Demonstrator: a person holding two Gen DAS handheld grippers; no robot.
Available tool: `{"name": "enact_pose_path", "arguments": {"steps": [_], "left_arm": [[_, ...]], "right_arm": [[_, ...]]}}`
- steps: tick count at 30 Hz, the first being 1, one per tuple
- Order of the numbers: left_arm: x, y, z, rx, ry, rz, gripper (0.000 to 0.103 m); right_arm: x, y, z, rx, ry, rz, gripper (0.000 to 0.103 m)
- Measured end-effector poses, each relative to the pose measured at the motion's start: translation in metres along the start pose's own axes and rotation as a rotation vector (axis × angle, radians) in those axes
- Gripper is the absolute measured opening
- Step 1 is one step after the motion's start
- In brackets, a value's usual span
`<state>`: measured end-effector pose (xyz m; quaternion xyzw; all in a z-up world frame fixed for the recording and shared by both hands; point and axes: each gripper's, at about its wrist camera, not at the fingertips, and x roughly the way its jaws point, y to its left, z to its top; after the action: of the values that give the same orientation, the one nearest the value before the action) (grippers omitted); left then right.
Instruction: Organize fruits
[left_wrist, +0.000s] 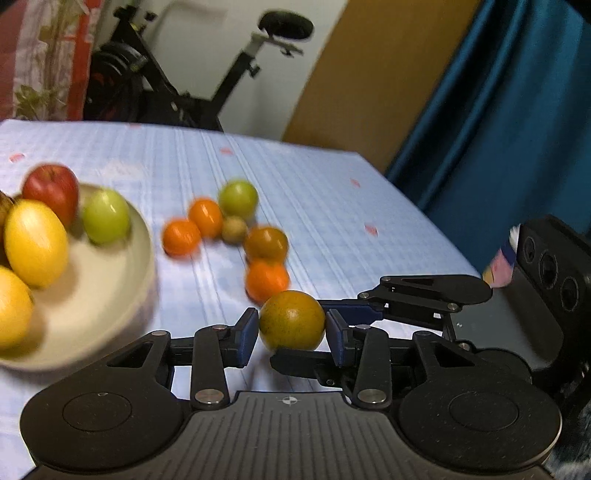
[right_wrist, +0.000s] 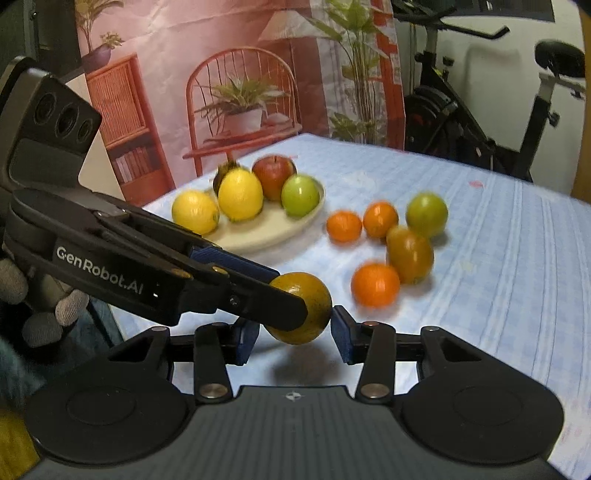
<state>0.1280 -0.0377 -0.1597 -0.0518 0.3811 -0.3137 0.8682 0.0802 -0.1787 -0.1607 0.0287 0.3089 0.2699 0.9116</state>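
Jaws of both grippers meet on one fruit: a greenish-orange citrus held clear of the bench, near its front edge. The left gripper has its blue pads pressed to the fruit's two sides. In the right wrist view the right gripper stands narrow around the same fruit; its right pad looks a touch off the skin and the left pad is hidden behind the other tool, so I cannot tell if it grips. It looks like a hand-over.

This fruit should be light, firm and round, with smooth waxy skin, so it can roll or squirt out of a pinch. Best hold is across its widest middle, pads square to each other, gentle pressure.

Ahead sits the plate with two lemons, a red apple and a green fruit; something dark peeks out behind them. Loose on the cloth, just right of the plate, lie oranges, another greenish-orange one and a green one, clustered and touching. That cluster lies beside the path to the plate, and the plate's free space is at its near side. An exercise bike stands beyond the bench.
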Motion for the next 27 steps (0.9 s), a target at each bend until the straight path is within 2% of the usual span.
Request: {"name": "enact_pose_path", "arguments": {"steps": [6, 12, 19, 27], "left_arm": [[-0.017, 0.033, 0.028, -0.058, -0.082, 0.054, 0.042], [-0.016, 0.068, 0.041, -0.138, -0.092, 0.108, 0.043], [-0.005, 0.089, 0.044, -0.185, -0.066, 0.156, 0.042], [-0.010, 0.102, 0.041, -0.230, -0.078, 0.140, 0.042]], "right_arm": [[0.025, 0.011, 0.047, -0.079, -0.019, 0.007, 0.045], [0.073, 0.026, 0.078, -0.157, 0.010, 0.026, 0.045], [0.117, 0.024, 0.084, -0.205, 0.088, 0.048, 0.045], [0.144, 0.021, 0.085, -0.265, 0.142, 0.037, 0.045]]}}
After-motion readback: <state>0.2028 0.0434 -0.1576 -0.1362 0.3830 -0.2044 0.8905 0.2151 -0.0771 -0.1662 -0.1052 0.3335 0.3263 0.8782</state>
